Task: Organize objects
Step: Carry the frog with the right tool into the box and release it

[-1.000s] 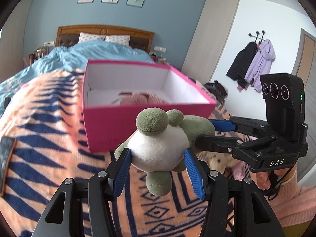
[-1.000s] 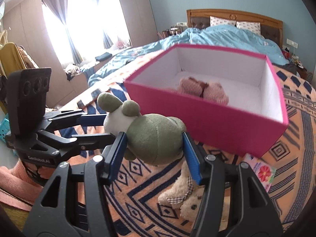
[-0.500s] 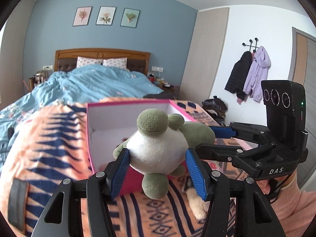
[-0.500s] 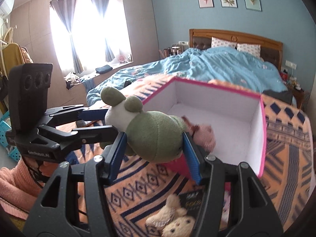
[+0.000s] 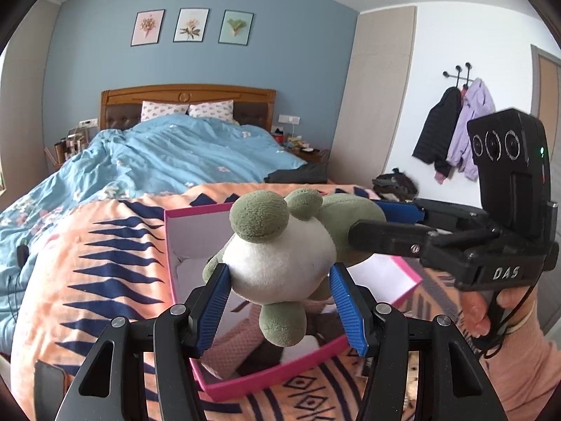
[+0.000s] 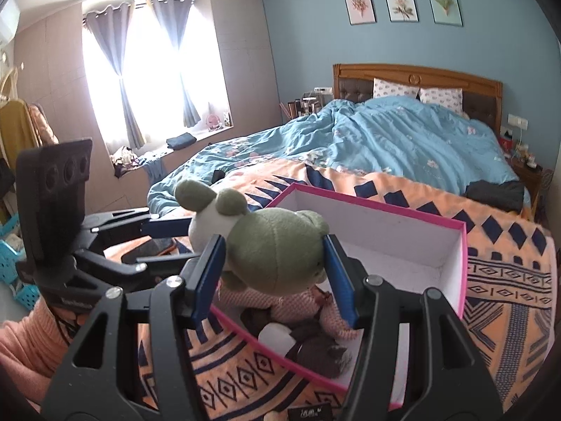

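A green and white plush frog (image 5: pixel 280 263) hangs in the air between both grippers, just above the open pink box (image 5: pixel 273 375). My left gripper (image 5: pixel 280 275) is shut on its white belly, blue pads pressing both sides. From the right, my right gripper (image 5: pixel 371 221) is shut on the green head end. In the right wrist view the right gripper (image 6: pixel 272 244) clamps the green plush (image 6: pixel 277 266), and the left gripper (image 6: pixel 191 242) holds the white part from the left. The box (image 6: pixel 385 210) lies below, holding a pink knitted toy (image 6: pixel 291 307) and a dark furry toy (image 6: pixel 315 351).
The box rests on an orange and navy patterned blanket (image 5: pixel 105 263) at the foot of a bed with a blue duvet (image 5: pixel 175 154). A dark flat item (image 5: pixel 49 379) lies on the blanket at lower left. A pink sleeve (image 5: pixel 519 361) holds the right gripper.
Both grippers have risen and moved forward together with the plush. It was in front of the box's near wall; now it hangs over the box's open top.
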`<control>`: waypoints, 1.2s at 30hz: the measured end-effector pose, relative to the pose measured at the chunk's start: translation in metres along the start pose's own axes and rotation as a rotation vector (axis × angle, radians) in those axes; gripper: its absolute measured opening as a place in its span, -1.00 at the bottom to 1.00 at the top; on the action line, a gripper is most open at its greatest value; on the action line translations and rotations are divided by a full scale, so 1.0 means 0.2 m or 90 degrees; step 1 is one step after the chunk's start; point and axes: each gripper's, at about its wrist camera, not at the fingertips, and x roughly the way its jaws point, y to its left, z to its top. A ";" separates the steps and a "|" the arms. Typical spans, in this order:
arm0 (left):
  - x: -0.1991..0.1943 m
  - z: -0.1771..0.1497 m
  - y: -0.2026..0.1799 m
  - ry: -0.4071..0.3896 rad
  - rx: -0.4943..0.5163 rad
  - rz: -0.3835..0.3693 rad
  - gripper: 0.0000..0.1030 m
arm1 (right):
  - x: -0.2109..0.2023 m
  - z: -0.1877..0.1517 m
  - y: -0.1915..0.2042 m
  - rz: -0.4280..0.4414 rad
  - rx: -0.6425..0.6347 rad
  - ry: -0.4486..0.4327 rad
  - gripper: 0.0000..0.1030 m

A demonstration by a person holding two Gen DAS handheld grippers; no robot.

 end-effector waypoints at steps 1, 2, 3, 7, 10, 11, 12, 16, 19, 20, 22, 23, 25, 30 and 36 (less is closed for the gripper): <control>0.03 0.00 0.01 0.007 -0.003 0.003 0.14 | 0.02 0.01 -0.02 0.004 0.007 0.004 0.16; 0.05 0.01 0.03 0.015 -0.007 0.003 0.13 | 0.04 0.02 -0.04 0.009 0.014 0.008 0.16; 0.08 0.01 0.04 0.022 -0.009 0.004 0.13 | 0.06 0.03 -0.05 0.013 0.022 0.010 0.16; 0.17 0.02 0.08 0.046 -0.010 0.020 0.13 | 0.14 0.04 -0.08 0.003 0.029 0.029 0.16; 0.23 0.02 0.10 0.060 -0.010 0.030 0.13 | 0.21 0.04 -0.11 -0.006 0.034 0.047 0.16; 0.24 0.02 0.11 0.067 -0.014 0.030 0.13 | 0.24 0.04 -0.12 -0.007 0.036 0.055 0.16; 0.26 0.02 0.12 0.072 -0.015 0.033 0.13 | 0.26 0.03 -0.14 -0.007 0.039 0.062 0.16; 0.33 0.02 0.14 0.093 -0.014 0.044 0.13 | 0.35 0.01 -0.19 -0.008 0.052 0.093 0.16; 0.38 0.01 0.15 0.114 -0.015 0.051 0.13 | 0.40 0.00 -0.22 -0.008 0.066 0.111 0.16; 0.40 0.00 0.15 0.120 -0.016 0.053 0.13 | 0.42 0.00 -0.23 -0.009 0.071 0.117 0.16; 0.43 0.00 0.16 0.135 -0.015 0.056 0.14 | 0.45 -0.01 -0.25 -0.010 0.080 0.128 0.16; 0.44 0.00 0.17 0.139 -0.016 0.059 0.14 | 0.47 -0.01 -0.26 -0.011 0.085 0.132 0.16; 0.47 -0.01 0.18 0.150 -0.022 0.060 0.15 | 0.50 -0.01 -0.29 -0.012 0.101 0.143 0.16; 0.49 -0.03 0.17 0.154 -0.012 0.087 0.12 | 0.56 -0.03 -0.34 -0.018 0.141 0.165 0.16; 0.45 -0.03 0.14 0.130 0.014 0.117 0.13 | 0.53 -0.04 -0.32 -0.022 0.133 0.163 0.16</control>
